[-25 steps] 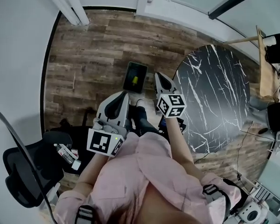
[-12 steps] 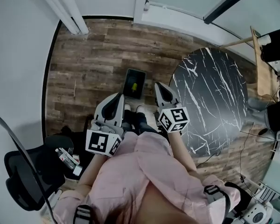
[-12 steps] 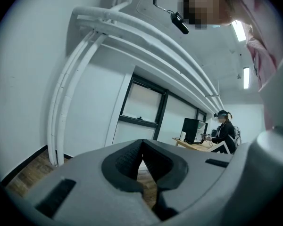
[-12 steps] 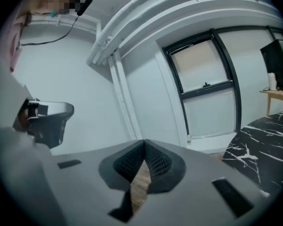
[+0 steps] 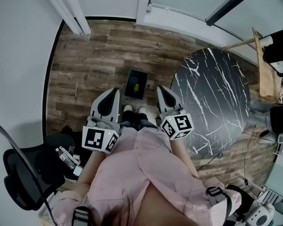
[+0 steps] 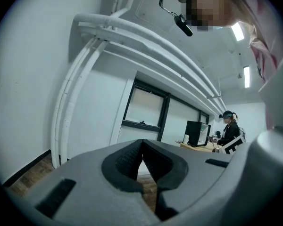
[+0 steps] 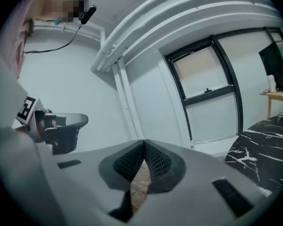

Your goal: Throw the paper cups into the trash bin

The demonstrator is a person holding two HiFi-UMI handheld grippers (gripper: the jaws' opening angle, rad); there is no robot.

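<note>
While a person holds them side by side over the brown wood floor (image 5: 94,55), the grey left gripper (image 5: 112,92) and grey right gripper (image 5: 162,89) are both squeezed tight with nothing inside. The small dark square trash bin (image 5: 145,84) sits just ahead, between their tips, with something yellow-green (image 5: 136,85) in it. A round black marble table (image 5: 217,98) stands right of the right gripper.

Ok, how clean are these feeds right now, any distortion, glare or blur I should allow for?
Head view: sharp, evenly lit, fisheye bows the baseboard. Left gripper view: dark round vignette, ceiling lights blown out, left tongs fill the lower frame. Right gripper view: same vignette, right tongs likewise, marble table clear.
</note>
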